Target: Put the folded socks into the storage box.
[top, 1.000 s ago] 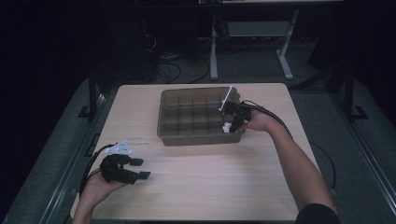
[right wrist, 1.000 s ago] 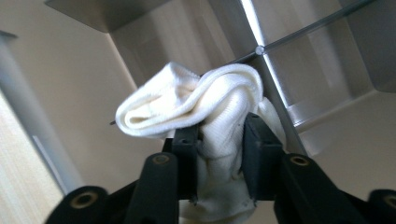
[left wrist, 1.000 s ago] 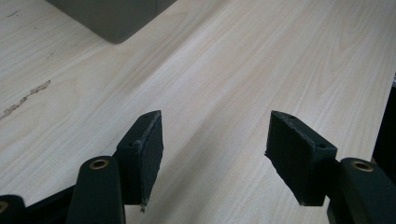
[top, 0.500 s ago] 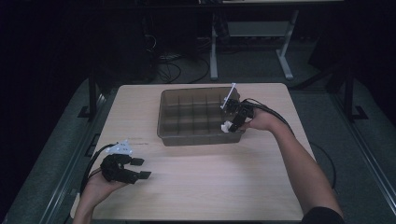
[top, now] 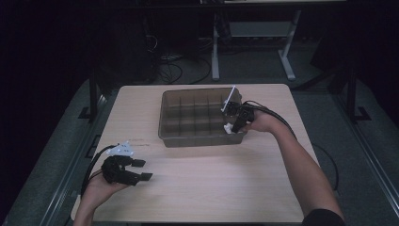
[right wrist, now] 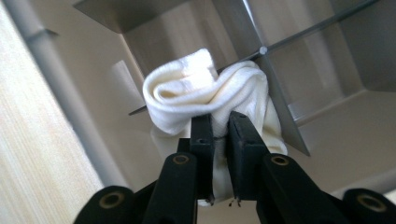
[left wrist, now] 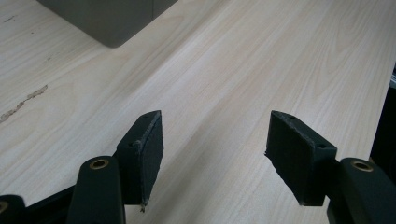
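A rolled white sock [right wrist: 205,93] sits in the front right compartment of a grey divided bin [top: 197,140]. My right gripper [right wrist: 220,128] reaches into that compartment from the right, and its jaws have just been closing. They now pinch a fold of the sock between them. From above, the right gripper [top: 235,123] hangs over the bin's front right corner, with the sock [top: 227,127] a small white patch below it. My left gripper [top: 144,170] rests on the table at the front left, open, with bare wood between its jaws [left wrist: 215,154].
The wooden table [top: 211,188] has a wide bare stretch between the bin and its front edge. The bin's corner [left wrist: 107,18] lies far ahead of the left gripper. Thin dividers [right wrist: 280,112] wall in the sock's compartment. Dark floor, cables and desk legs surround the table.
The right gripper has shifted slightly at the bin's front right corner and its jaws have drawn together on the sock. The left hand has not moved.
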`<control>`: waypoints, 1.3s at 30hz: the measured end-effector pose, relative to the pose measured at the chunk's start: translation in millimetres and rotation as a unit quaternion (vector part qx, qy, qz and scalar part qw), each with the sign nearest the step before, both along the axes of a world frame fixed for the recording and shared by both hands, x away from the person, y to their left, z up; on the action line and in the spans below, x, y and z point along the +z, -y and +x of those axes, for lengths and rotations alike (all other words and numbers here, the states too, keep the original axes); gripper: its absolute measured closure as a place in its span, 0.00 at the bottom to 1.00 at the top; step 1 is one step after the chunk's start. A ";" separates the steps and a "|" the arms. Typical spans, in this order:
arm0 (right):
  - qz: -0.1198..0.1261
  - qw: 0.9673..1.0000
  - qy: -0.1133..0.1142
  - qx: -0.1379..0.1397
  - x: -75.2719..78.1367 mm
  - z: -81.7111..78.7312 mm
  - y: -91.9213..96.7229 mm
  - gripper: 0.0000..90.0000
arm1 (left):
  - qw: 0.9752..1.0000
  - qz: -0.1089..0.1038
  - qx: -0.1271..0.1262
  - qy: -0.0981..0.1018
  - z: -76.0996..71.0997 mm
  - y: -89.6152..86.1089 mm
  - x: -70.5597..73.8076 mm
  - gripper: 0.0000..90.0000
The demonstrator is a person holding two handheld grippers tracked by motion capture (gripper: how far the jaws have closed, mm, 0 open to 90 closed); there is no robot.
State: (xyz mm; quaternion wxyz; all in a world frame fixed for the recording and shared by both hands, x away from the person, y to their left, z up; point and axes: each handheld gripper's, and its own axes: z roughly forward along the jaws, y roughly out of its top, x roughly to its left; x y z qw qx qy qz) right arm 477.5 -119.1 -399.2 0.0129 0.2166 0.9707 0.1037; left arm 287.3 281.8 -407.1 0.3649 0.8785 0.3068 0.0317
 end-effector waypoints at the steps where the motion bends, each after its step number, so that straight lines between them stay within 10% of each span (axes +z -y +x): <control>1: -0.003 1.000 -0.003 -0.002 -2.7 1.1 -0.6 0.91 | 1.000 0.001 0.001 0.000 0.0 -0.6 0.2 0.40; 13: 0.008 1.000 0.007 -0.013 7.4 -1.1 4.5 0.74 | 1.000 0.003 -0.001 -0.002 -0.8 -0.4 -0.3 0.40; 28: 0.072 0.997 0.012 0.014 28.2 -11.1 -3.0 0.80 | 1.000 0.006 -0.004 -0.001 -0.6 2.4 0.0 0.40; 39: 0.028 0.999 -0.008 0.025 11.4 -10.0 -11.5 0.92 | 1.000 0.002 0.002 0.000 -1.2 -1.1 0.5 0.40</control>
